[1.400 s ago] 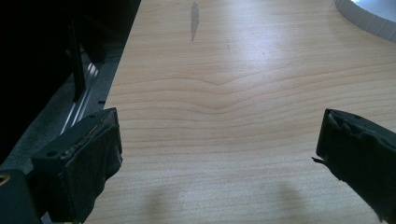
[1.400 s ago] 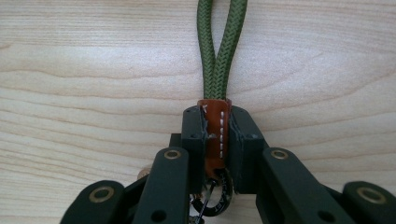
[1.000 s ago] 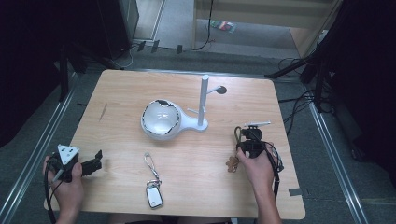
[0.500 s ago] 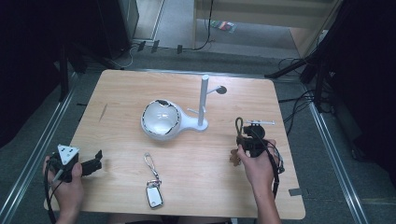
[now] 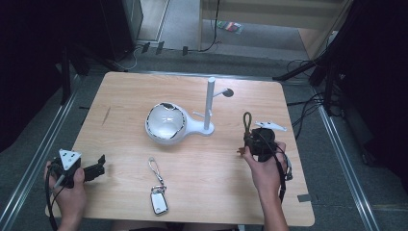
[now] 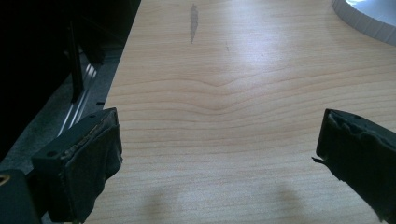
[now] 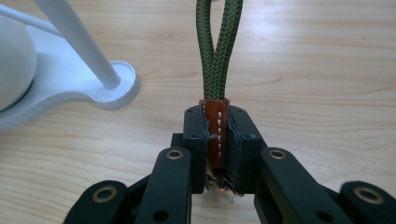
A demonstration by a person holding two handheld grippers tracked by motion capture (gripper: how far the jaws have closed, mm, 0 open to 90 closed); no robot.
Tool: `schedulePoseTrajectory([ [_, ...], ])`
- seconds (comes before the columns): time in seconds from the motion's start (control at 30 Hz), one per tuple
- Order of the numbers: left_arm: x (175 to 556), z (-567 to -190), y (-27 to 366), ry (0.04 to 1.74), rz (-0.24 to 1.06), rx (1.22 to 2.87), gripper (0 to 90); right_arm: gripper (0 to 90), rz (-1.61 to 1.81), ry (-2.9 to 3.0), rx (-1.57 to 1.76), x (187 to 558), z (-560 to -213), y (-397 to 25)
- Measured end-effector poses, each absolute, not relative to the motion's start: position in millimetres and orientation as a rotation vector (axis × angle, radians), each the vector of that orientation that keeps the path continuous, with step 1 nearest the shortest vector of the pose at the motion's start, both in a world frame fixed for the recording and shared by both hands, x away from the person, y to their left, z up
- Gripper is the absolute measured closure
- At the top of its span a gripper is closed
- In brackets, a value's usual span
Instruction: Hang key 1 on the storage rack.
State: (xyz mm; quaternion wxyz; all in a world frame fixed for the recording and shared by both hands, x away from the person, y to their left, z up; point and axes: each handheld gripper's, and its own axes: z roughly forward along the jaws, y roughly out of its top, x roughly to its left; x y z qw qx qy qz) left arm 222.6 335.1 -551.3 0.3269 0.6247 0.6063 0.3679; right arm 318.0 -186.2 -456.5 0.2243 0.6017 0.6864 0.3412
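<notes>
Clamping the brown leather collar of a green cord keychain [image 7: 218, 56], the right gripper [image 7: 217, 140] keeps its loop upright right of centre in the high view, probably for hooking onto the white stand [image 5: 210, 103] at centre. The left gripper [image 6: 219, 154] rests at lower left, jaws spread and empty. Count: two grippers, one stand, one held keychain, one key fob [image 5: 158, 199] at lower centre.
</notes>
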Motion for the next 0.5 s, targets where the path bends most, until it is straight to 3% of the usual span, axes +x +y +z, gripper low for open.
schedulePoseTrajectory([
  [0.5,222,-551,335,1.581,0.966,1.633,0.3,80.3,1.065,1.795,1.463,309,-445,-182],
])
